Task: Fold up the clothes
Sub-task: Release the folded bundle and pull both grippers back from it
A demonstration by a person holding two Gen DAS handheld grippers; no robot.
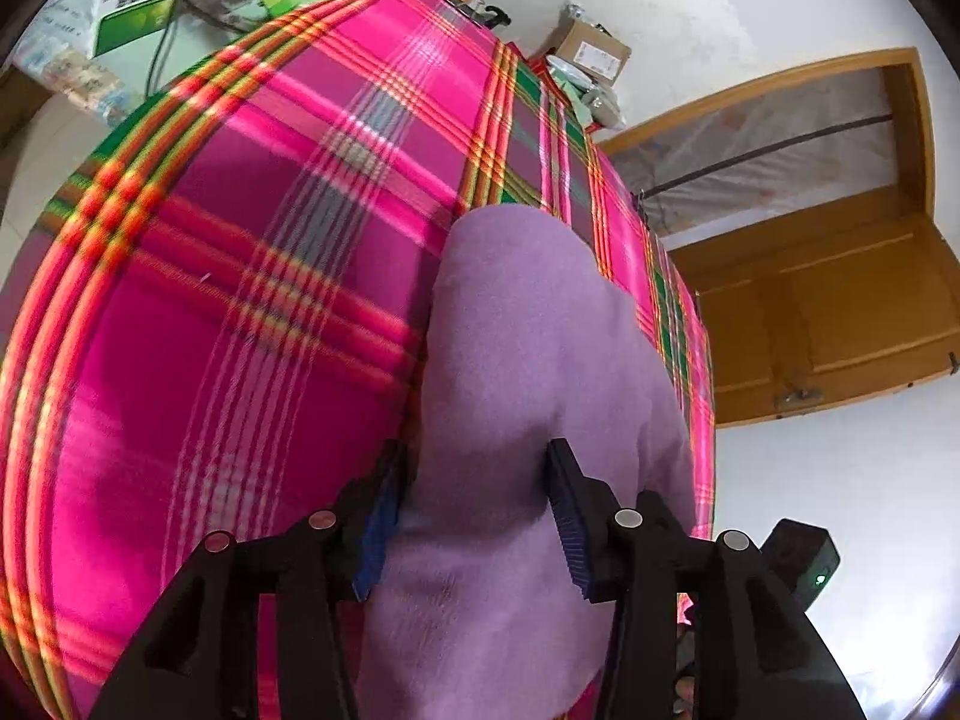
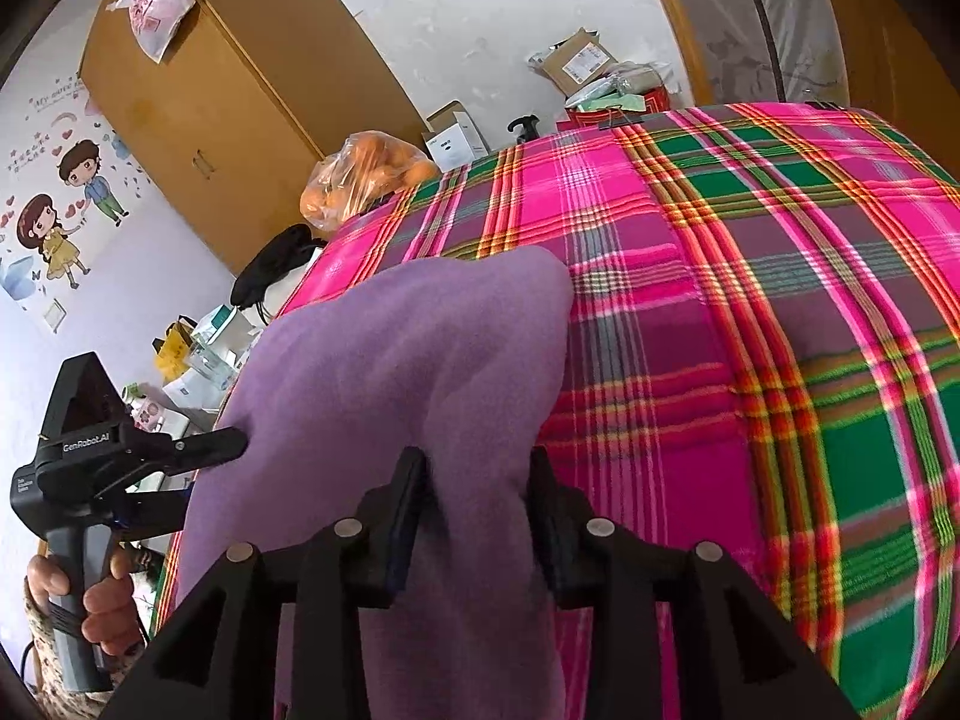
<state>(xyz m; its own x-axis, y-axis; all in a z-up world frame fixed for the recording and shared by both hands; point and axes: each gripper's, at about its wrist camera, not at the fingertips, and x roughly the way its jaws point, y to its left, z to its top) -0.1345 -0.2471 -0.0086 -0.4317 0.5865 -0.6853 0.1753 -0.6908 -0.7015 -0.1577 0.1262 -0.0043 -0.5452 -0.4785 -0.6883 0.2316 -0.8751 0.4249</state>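
A purple fleece garment (image 1: 528,360) lies in a soft mound on the pink plaid cloth (image 1: 240,300) that covers the table. In the left wrist view my left gripper (image 1: 474,510) straddles its near part with the jaws apart, one blue pad at the garment's left edge and the other resting over the fabric, not pinching. In the right wrist view the same garment (image 2: 390,360) runs between my right gripper's (image 2: 477,480) fingers, which stand apart with a fold of fleece filling the gap. My left gripper (image 2: 213,471) also shows at the left, held by a hand (image 2: 90,594).
Beyond the plaid cloth (image 2: 750,300) the table's far end holds a bag of oranges (image 2: 366,180), cardboard boxes (image 2: 579,63), a green carton (image 1: 135,18) and papers. A wooden cabinet (image 2: 228,96) and a wooden door (image 1: 840,300) stand by the white walls.
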